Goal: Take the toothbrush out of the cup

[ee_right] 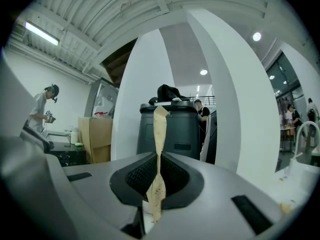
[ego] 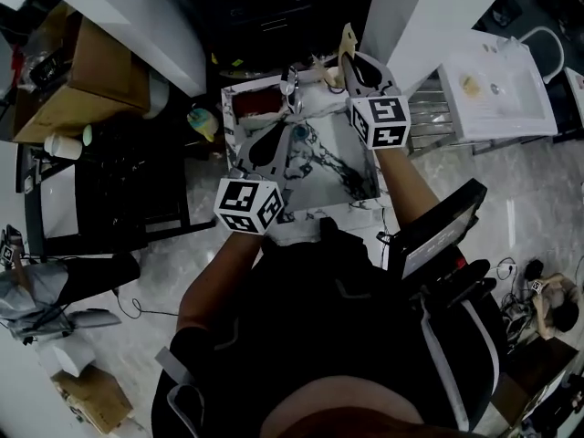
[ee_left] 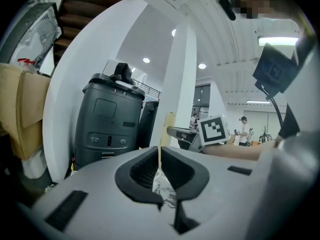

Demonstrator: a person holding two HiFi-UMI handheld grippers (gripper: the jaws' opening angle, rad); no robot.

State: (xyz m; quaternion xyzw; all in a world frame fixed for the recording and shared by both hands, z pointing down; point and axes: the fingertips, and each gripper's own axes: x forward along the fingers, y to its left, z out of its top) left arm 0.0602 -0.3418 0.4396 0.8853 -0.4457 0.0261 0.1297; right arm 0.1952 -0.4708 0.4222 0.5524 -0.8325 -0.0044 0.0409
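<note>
Around the marbled surface (ego: 358,179) several things are seen: a cardboard box (ego: 102,73) to the left, a white sink (ego: 497,88) to the right, and a white box with a red lining (ego: 255,104) at the far edge. Straight ahead of both tongs a dark grey bin (ee_right: 170,129) is set between white pillars (ee_right: 225,99). A person (ee_right: 42,106) is seen standing far off at the left of the right gripper view.

The toothbrush (ee_right: 160,129) is clamped in the right tongs (ee_right: 160,160), whose pads are pressed on it from both sides. It is held up over the far part of the surface, just ahead of the marker cube (ego: 380,121). It is shown as a thin, flat, pale cream strip, narrowed where it is pinched, with fine dark specks on the near end and a blunt far end set against the bin.

The left tongs (ee_left: 160,165) are drawn almost together, with only a thin pale slit left between the pads; whether anything is pinched there cannot be told. A small round thing with a bluish rim (ego: 303,139) is seen just off their tip; whether it is the cup cannot be told.
</note>
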